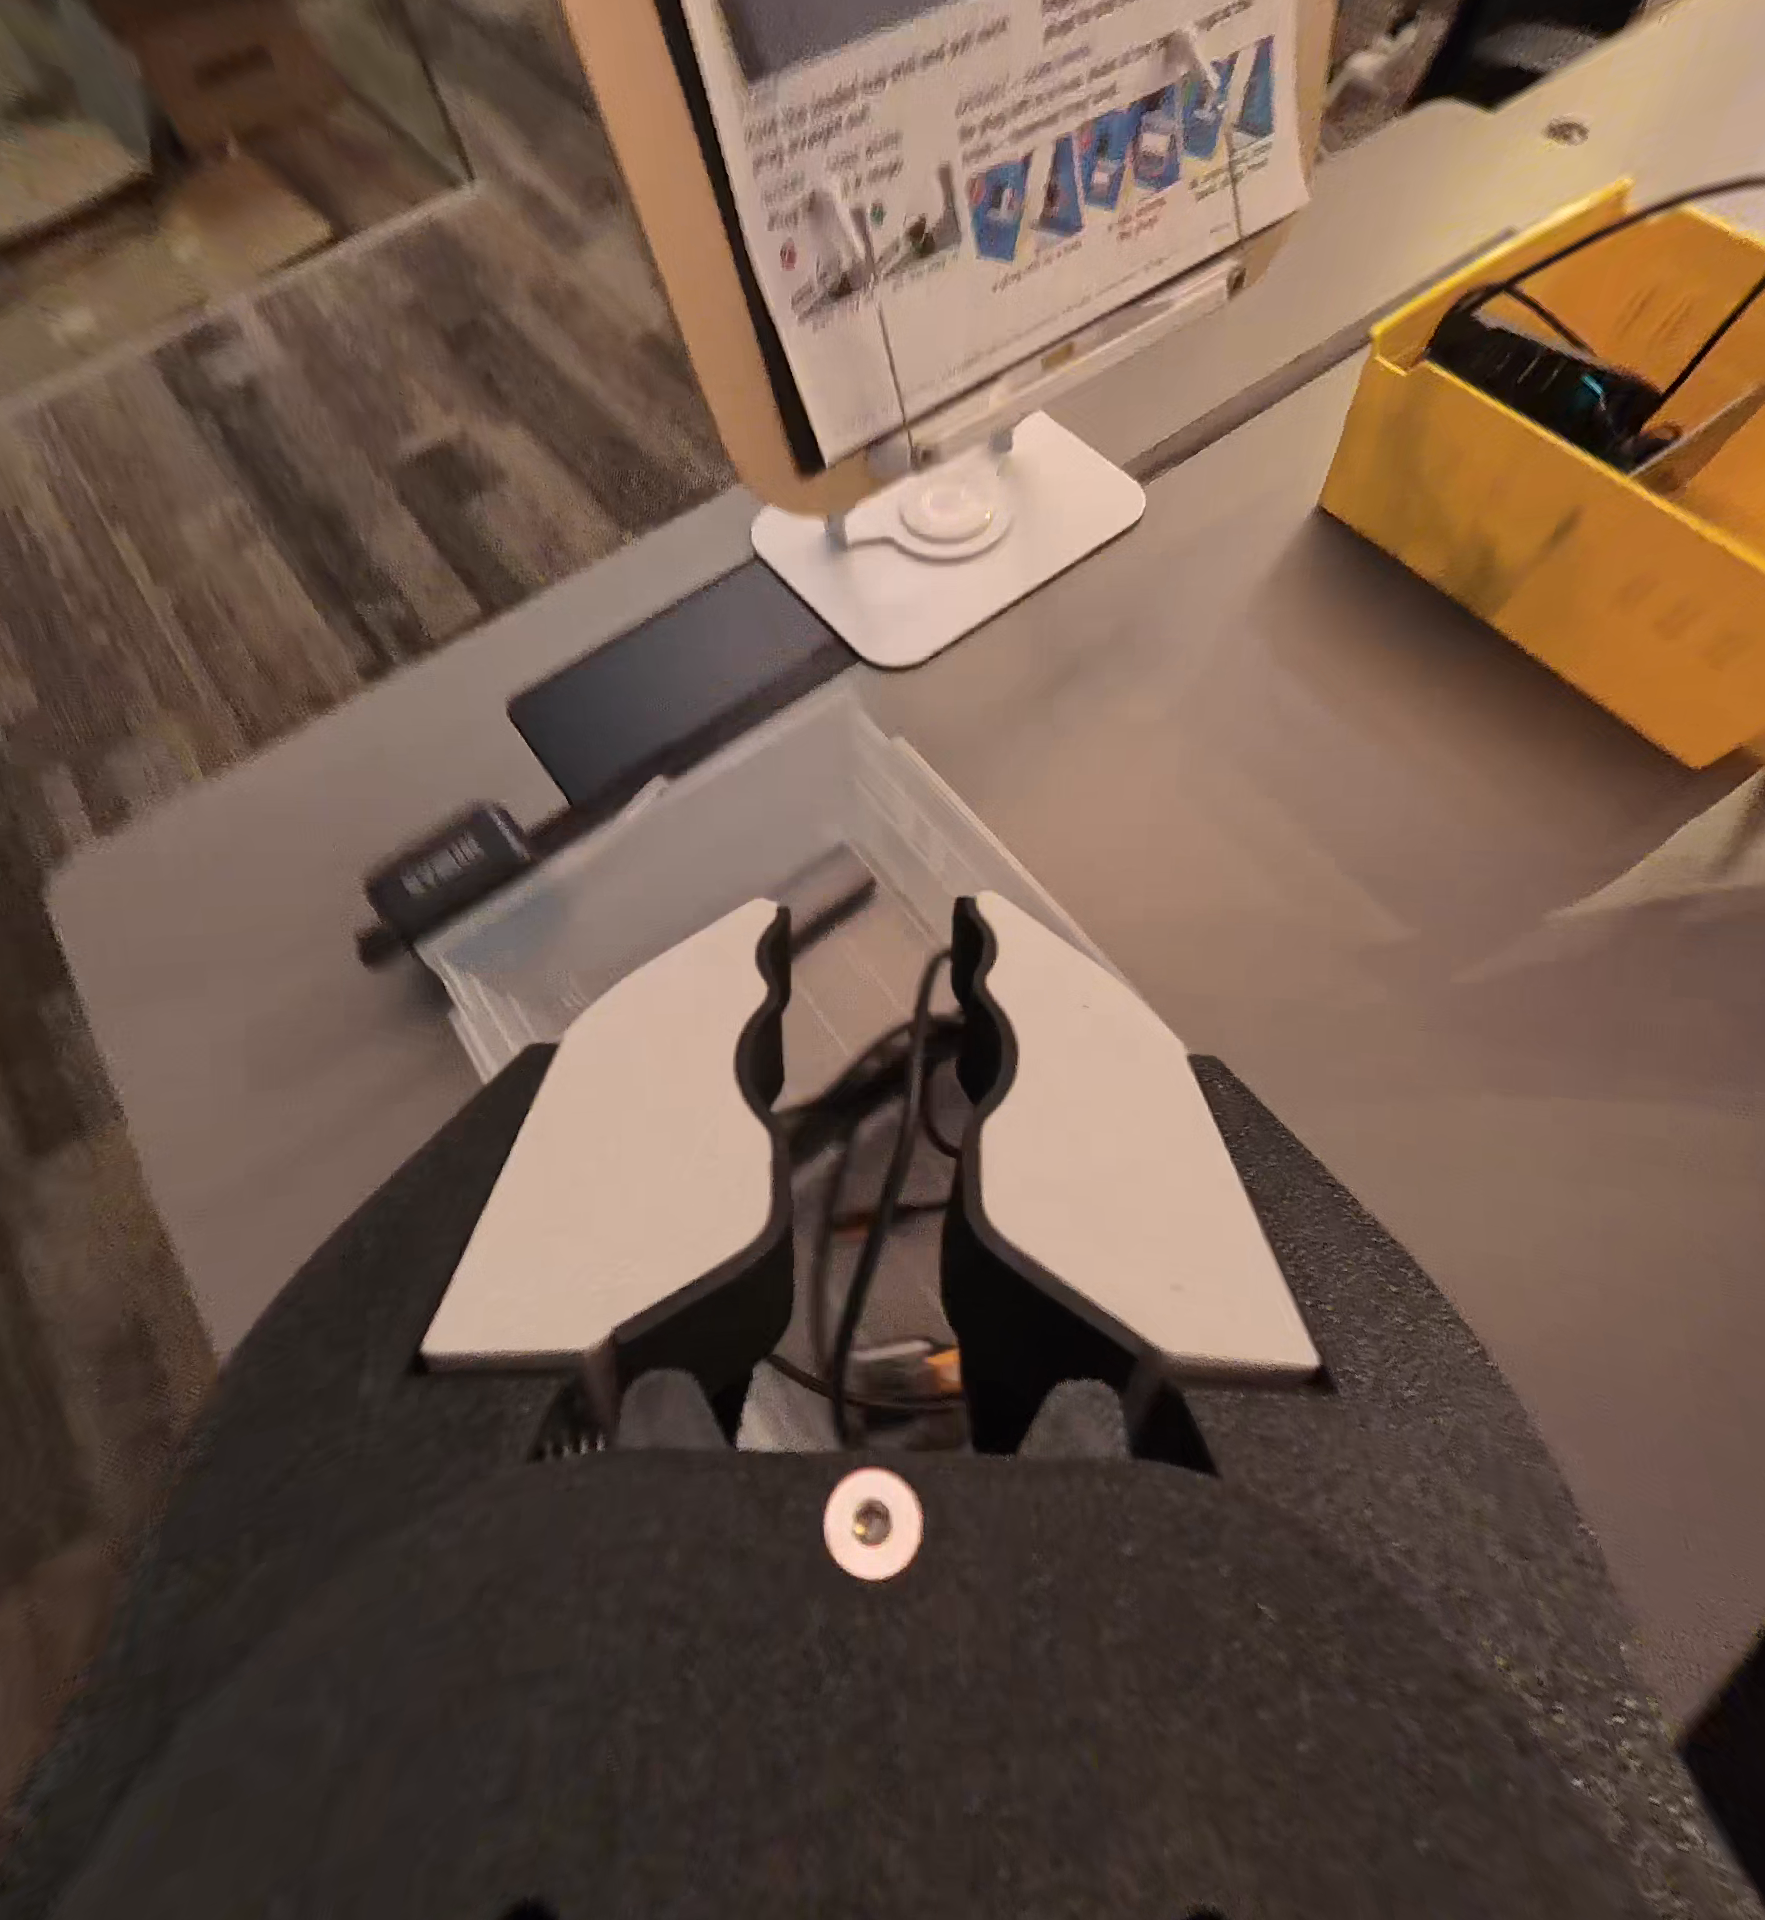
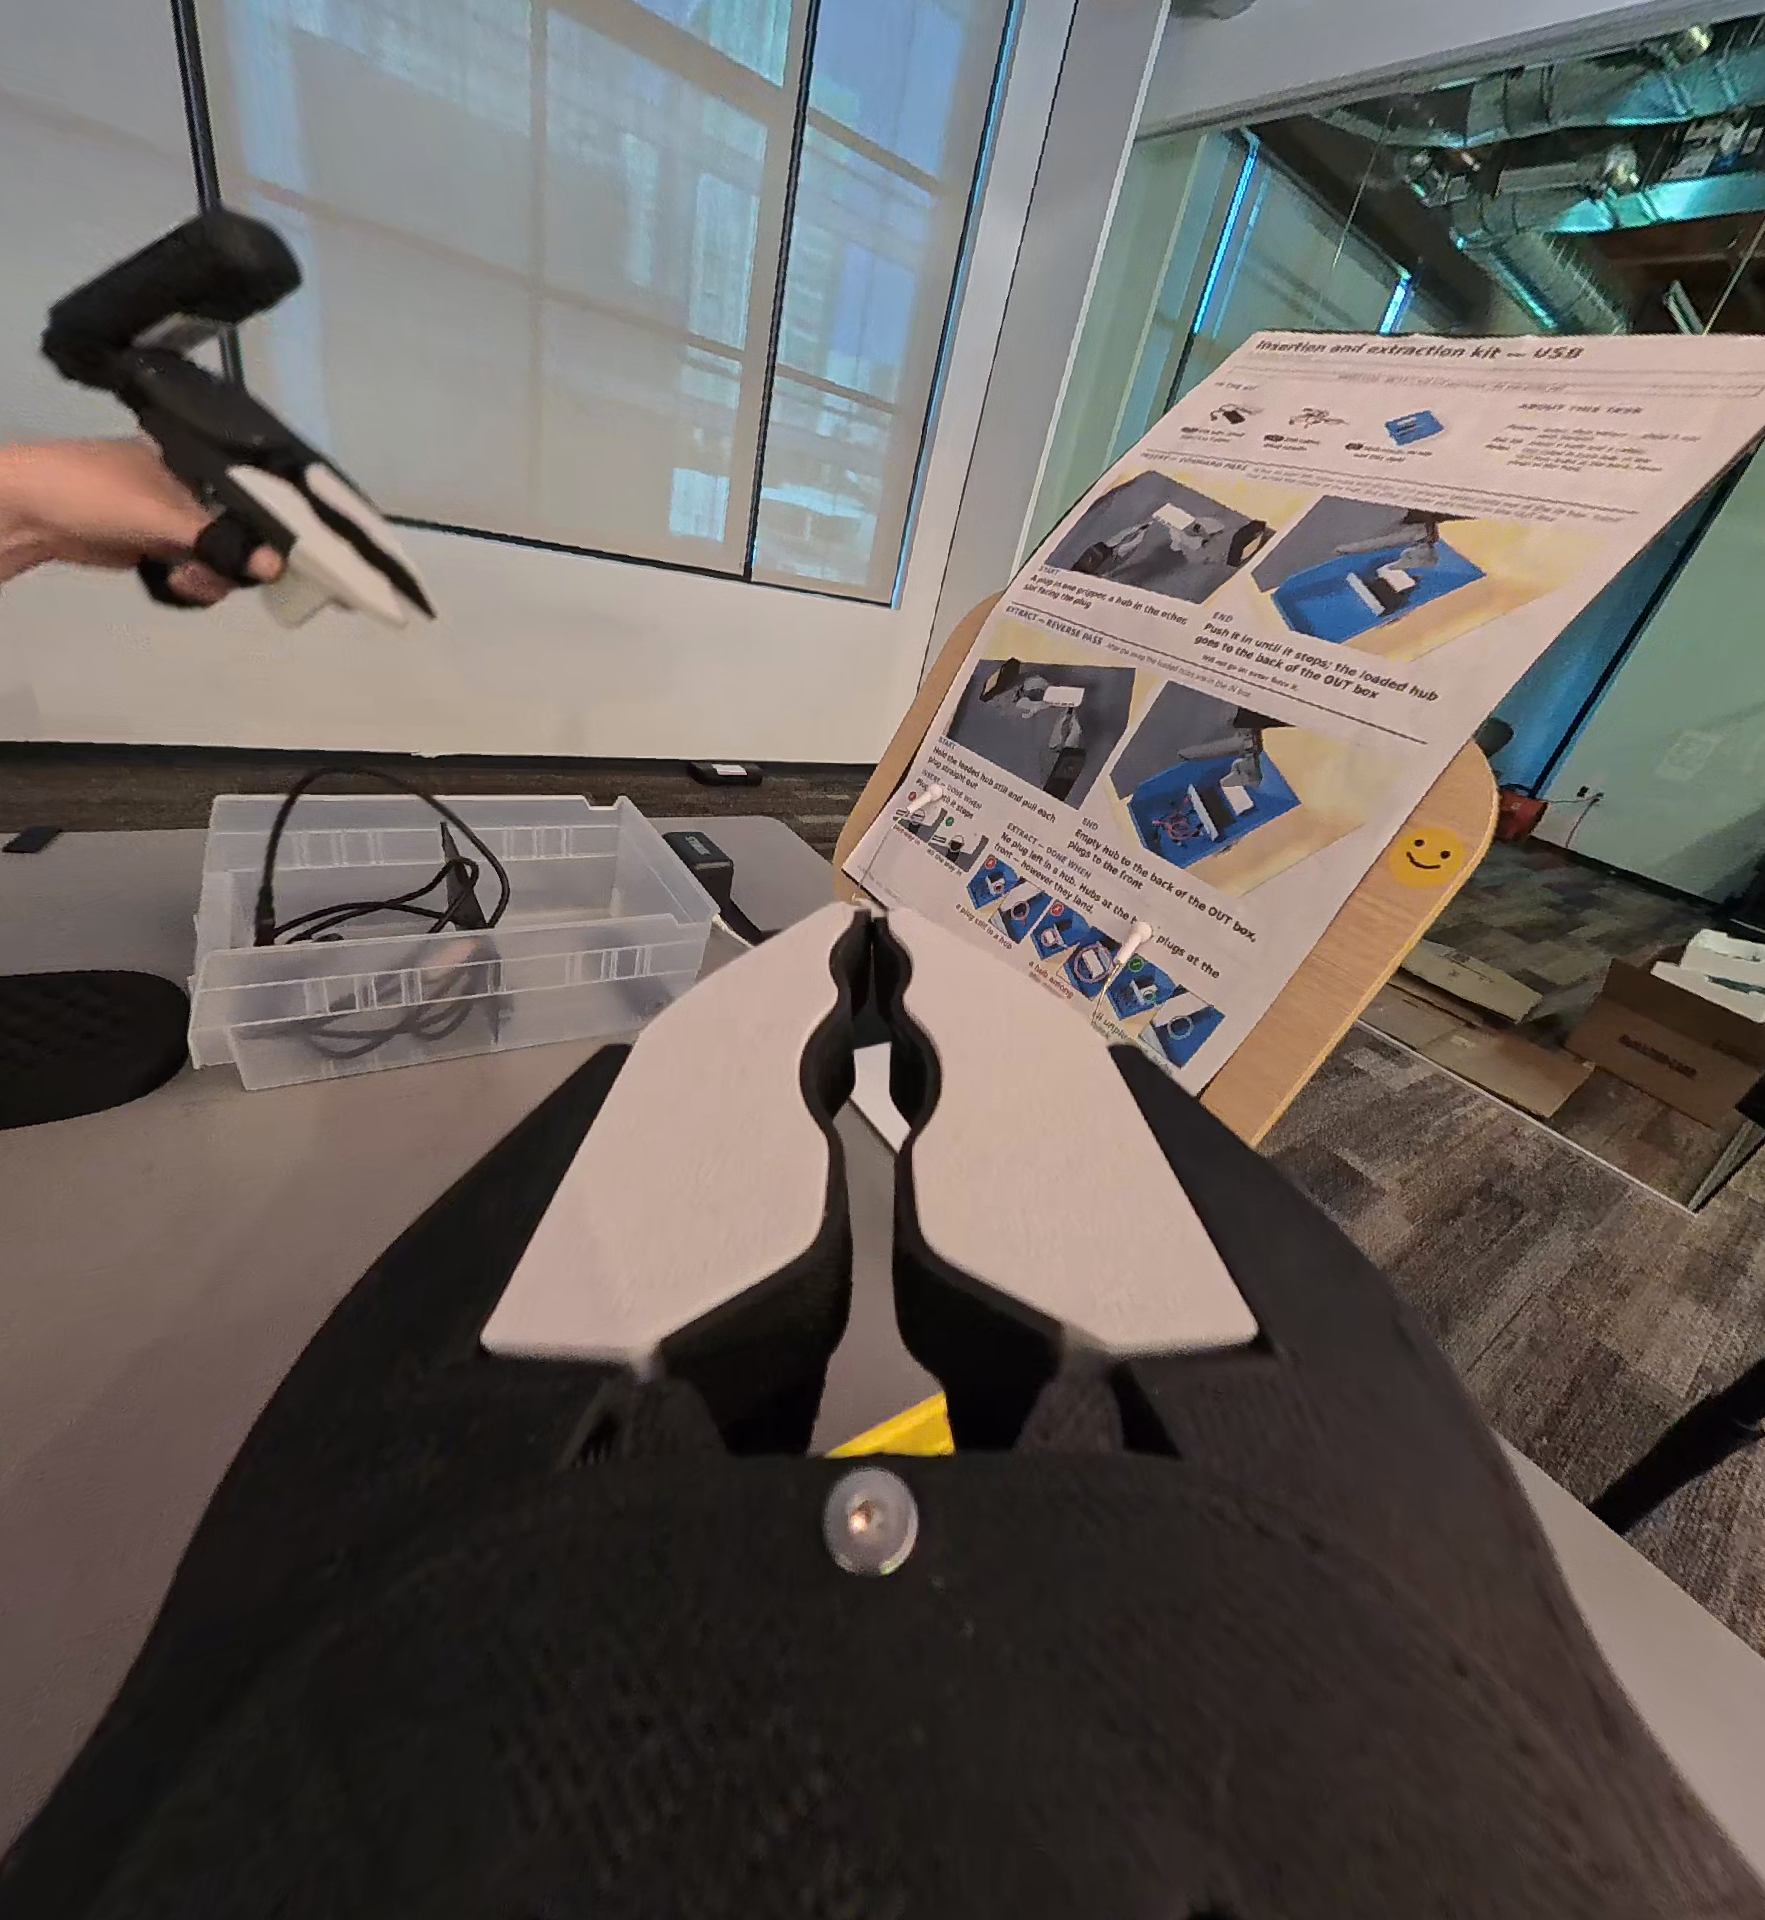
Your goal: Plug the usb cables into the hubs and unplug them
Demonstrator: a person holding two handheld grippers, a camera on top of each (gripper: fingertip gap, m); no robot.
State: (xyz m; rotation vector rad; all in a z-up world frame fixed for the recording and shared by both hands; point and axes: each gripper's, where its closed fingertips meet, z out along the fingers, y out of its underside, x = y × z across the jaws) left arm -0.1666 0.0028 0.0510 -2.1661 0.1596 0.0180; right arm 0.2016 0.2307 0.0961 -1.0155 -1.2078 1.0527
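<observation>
My left gripper (image 1: 870,914) is open and empty, hovering over a clear plastic bin (image 1: 649,883) that holds tangled black USB cables (image 1: 899,1091). A yellow bin (image 1: 1584,561) at the right holds a black hub (image 1: 1522,364) with a black cable looping out of it. My right gripper (image 2: 870,916) is shut with its tips touching and holds nothing. In the right wrist view the left gripper (image 2: 379,582) is held in a hand, up in the air to the left above the clear bin (image 2: 587,935) and its cables (image 2: 390,904).
An instruction sheet on a wooden board (image 2: 1273,675) stands on a white base (image 1: 961,551) behind the bins. A black pad (image 2: 36,1039) lies at the left. A small black block (image 1: 452,862) lies near the table's far edge, with floor beyond it.
</observation>
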